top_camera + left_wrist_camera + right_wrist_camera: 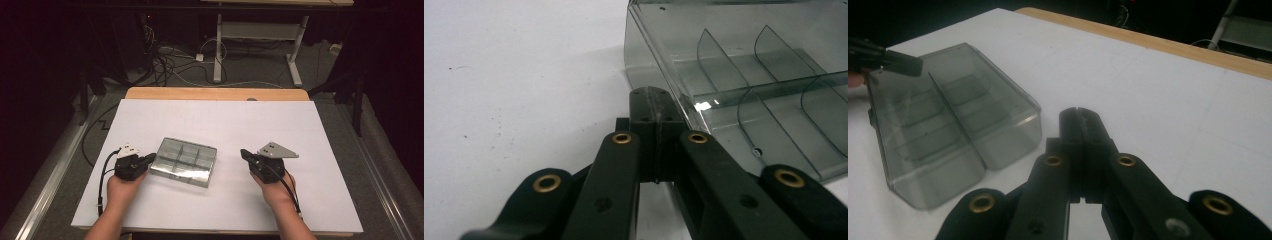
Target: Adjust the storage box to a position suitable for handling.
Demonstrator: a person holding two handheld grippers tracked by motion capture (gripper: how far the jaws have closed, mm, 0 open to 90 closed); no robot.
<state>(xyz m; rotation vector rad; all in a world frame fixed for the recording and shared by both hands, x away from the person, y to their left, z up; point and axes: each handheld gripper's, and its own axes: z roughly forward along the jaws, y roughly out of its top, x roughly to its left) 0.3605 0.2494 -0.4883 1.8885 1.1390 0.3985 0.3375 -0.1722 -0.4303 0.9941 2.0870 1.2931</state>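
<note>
A clear grey plastic box point(185, 161) with inner dividers lies on the white table sheet point(220, 120), left of centre. My left gripper point(149, 158) is shut, and its tips rest against the box's left edge. In the left gripper view its closed jaws point(655, 100) meet the box's point(744, 85) near rim, with nothing between them. My right gripper point(244, 153) is shut and sits apart from the box, to its right, pointing toward it. In the right gripper view the closed jaws point(1080, 116) stand just right of the box point(948, 130), and the left gripper point(900, 62) touches the box's far corner.
The white sheet covers a wooden table whose far edge point(215, 93) shows bare. Beyond it, cables point(165, 62) lie on the carpet beside a white desk frame point(260, 45). Open sheet lies behind and to the right of the box.
</note>
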